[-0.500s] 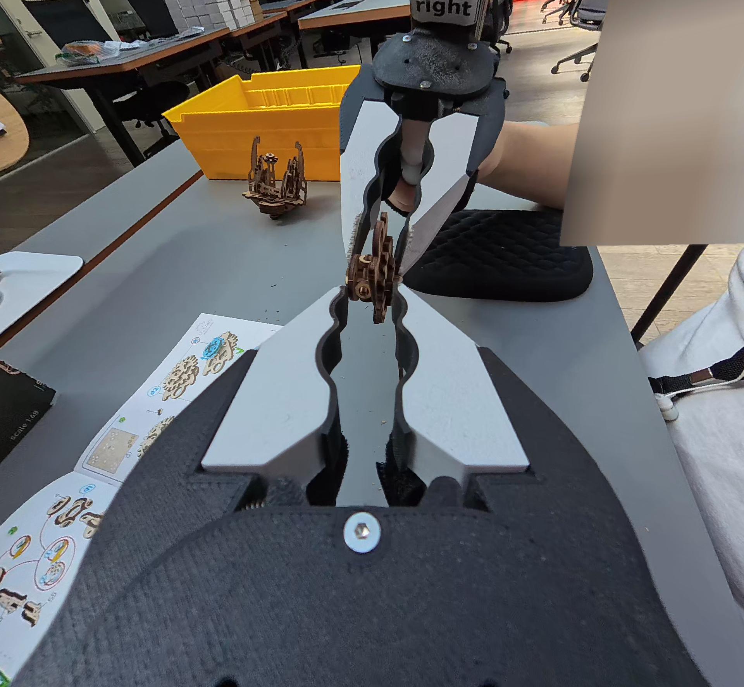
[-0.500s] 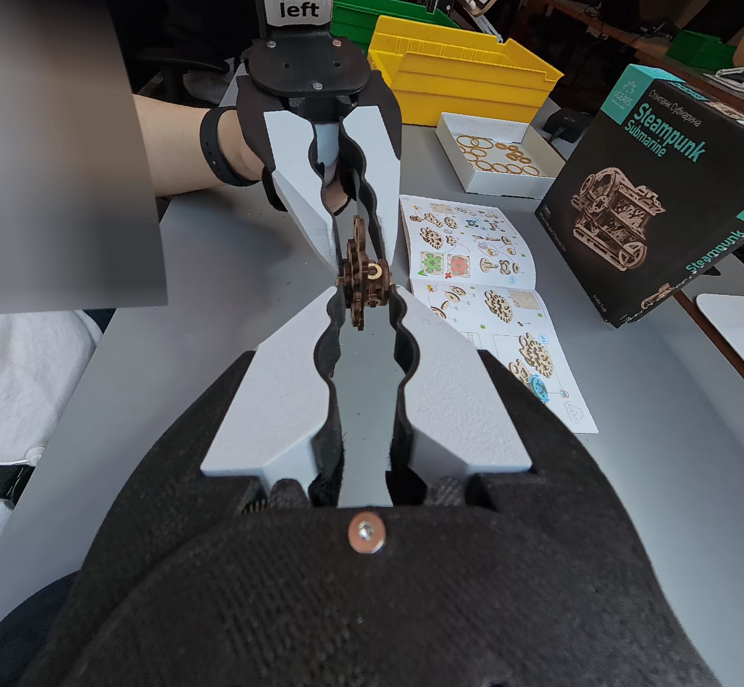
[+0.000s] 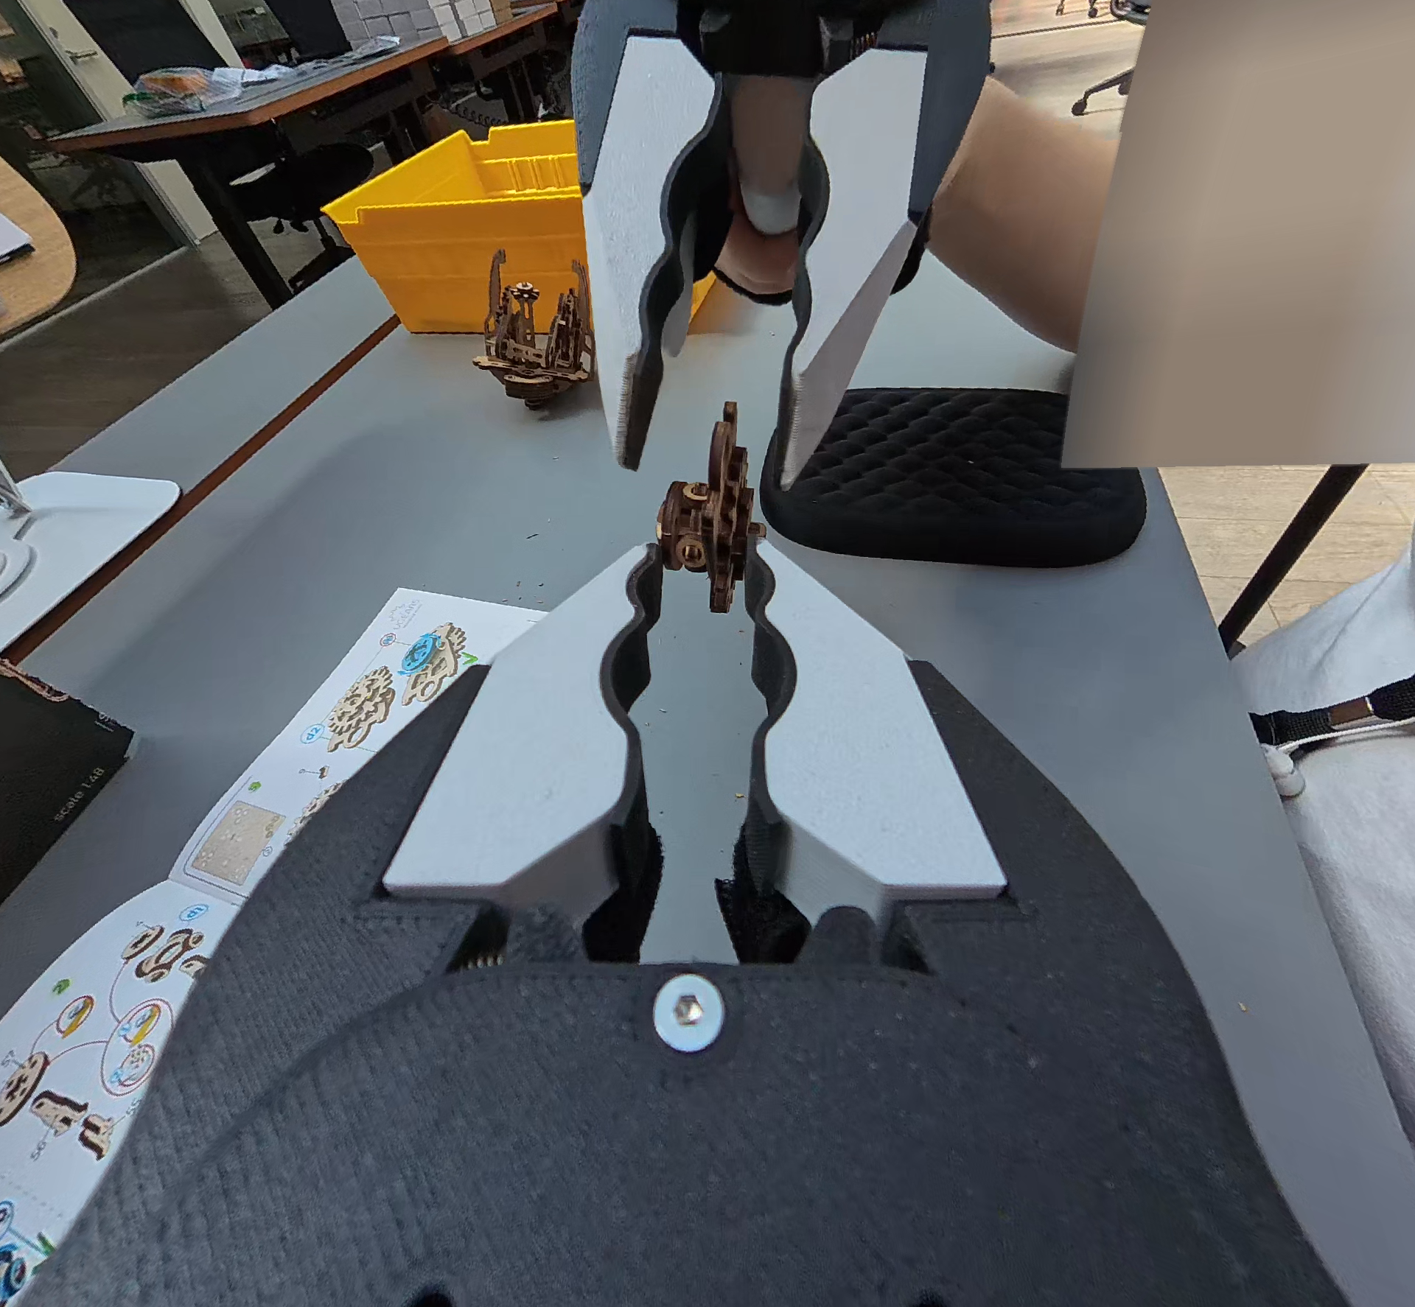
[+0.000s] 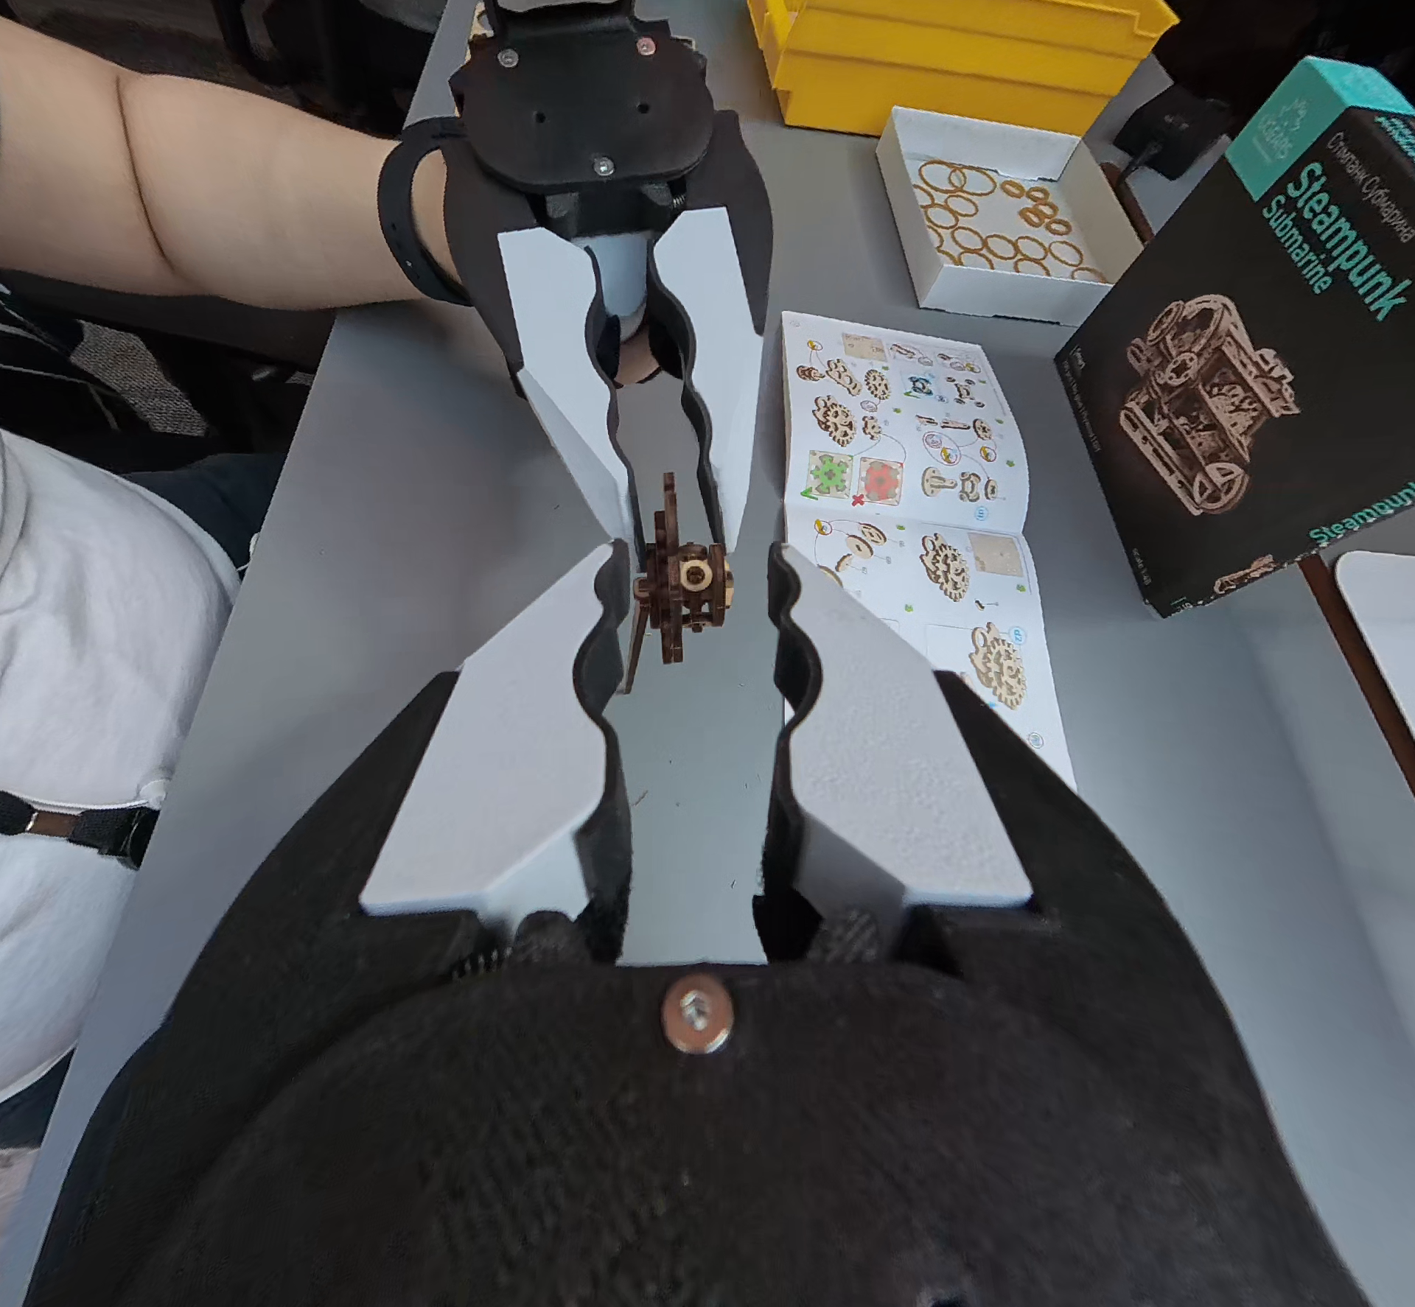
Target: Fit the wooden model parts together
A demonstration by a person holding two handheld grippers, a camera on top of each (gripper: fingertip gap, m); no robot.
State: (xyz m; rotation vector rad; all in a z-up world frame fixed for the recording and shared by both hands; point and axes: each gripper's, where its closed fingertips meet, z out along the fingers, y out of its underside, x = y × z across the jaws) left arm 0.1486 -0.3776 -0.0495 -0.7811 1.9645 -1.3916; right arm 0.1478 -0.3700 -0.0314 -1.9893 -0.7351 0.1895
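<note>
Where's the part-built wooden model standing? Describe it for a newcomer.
Find the yellow bin on the grey table. The part-built model stands just before it, two prongs upward; unlike the gear cluster in the left gripper, nothing holds it.

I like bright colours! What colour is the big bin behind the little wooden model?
The bin is bright yellow, clearest in the left wrist view.

The booklet (image 4: 911, 505) lies on the table (image 4: 429, 474), w/ a small tray (image 4: 995, 229) behind it & a box (image 4: 1256, 352) to its right.
</note>
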